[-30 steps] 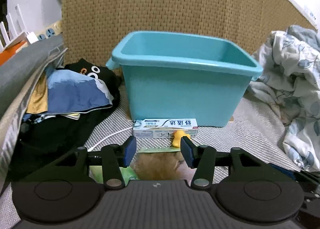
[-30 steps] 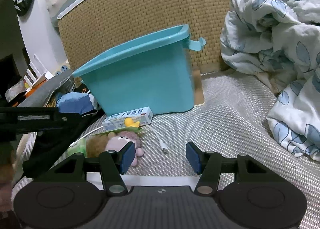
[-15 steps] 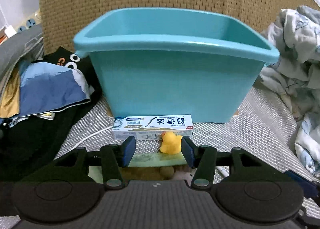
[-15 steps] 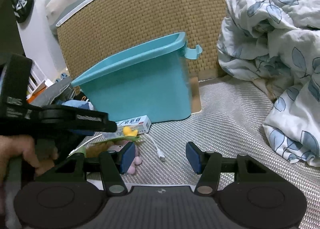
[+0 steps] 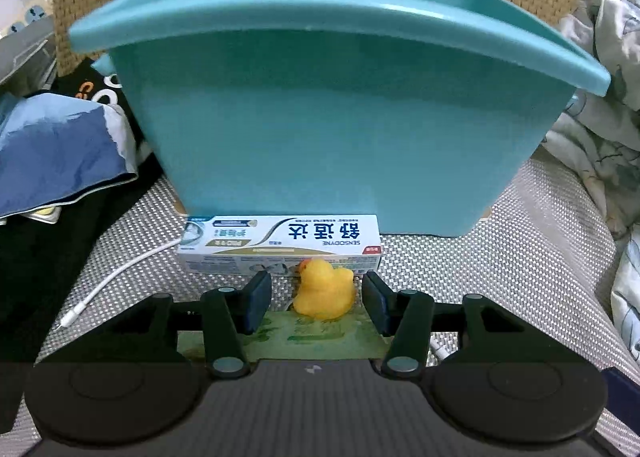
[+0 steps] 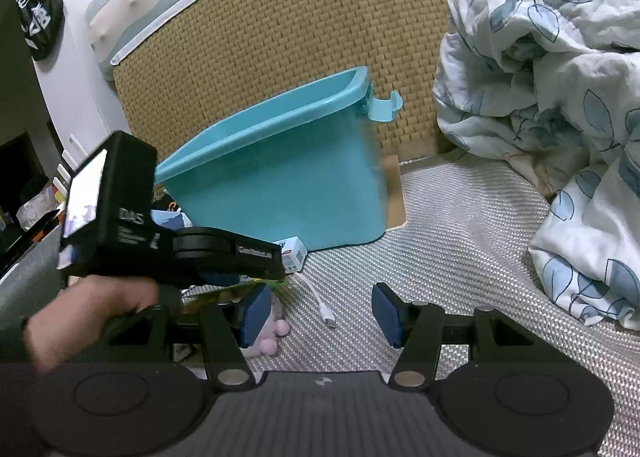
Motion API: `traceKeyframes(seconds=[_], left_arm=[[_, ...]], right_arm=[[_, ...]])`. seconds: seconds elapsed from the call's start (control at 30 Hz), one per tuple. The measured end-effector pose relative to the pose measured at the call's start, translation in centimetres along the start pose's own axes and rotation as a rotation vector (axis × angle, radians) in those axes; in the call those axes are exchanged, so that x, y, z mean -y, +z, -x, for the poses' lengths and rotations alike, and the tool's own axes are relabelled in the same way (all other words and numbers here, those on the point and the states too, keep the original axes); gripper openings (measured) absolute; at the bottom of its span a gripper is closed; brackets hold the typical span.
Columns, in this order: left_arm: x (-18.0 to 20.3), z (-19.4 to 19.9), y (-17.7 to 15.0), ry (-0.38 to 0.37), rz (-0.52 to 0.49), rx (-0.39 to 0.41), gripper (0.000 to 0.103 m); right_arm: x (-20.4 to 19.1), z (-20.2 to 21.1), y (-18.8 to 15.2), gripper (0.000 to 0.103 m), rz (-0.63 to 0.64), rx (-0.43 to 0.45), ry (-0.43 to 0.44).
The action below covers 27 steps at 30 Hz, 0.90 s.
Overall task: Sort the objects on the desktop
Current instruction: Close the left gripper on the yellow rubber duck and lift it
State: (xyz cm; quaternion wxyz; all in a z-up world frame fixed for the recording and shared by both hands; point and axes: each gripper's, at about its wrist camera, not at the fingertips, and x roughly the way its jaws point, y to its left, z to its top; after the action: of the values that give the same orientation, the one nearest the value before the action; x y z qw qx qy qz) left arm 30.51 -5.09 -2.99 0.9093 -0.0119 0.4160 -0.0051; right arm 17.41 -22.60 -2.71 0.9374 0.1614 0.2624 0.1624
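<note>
Left gripper (image 5: 317, 299): we see its jaws closing, pads not yet on anything. The yellow rubber duck (image 5: 323, 289) sits between them, nearer the right pad, resting on the far edge of a green printed sheet (image 5: 316, 335).

At twelve o'clock, touching the duck's far side, we note a white toothpaste box (image 5: 280, 243) lying flat, its print upside down to us. Just beyond it stands the teal bin (image 5: 340, 117), its front wall against the box. At nine o'clock of the gripper a white cable (image 5: 120, 269) trails across the woven mat (image 5: 500, 265). At ten o'clock, blue and black clothes (image 5: 60, 153). At two o'clock, a leaf-print quilt (image 5: 600, 105).

Right gripper (image 6: 316, 313): we see it parted, nothing between the pads, hovering over the mat. At nine o'clock of it a hand (image 6: 88, 317) holds the left tool. A pink plush toy (image 6: 272, 333) lies just by the left pad; the bin stands at eleven o'clock.
</note>
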Motion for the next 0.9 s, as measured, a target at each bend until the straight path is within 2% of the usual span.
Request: traceKeyframes(seconds=[0.2, 0.4, 0.9], left_arm=[[0.1, -0.8, -0.1, -0.001, 0.000, -0.008, 0.037], [-0.3, 0.4, -0.6, -0.020, 0.006, 0.026, 0.036], [-1.0, 8.4, 1.1, -0.070, -0.083, 0.168, 0.036]], right_arm=[[0.3, -0.1, 0.0, 0.060, -0.020, -0.003, 0.002], [0.3, -0.1, 0.0, 0.060, -0.021, -0.007, 0.002], [0.1, -0.1, -0.3, 0.060, -0.013, -0.009, 0.003]])
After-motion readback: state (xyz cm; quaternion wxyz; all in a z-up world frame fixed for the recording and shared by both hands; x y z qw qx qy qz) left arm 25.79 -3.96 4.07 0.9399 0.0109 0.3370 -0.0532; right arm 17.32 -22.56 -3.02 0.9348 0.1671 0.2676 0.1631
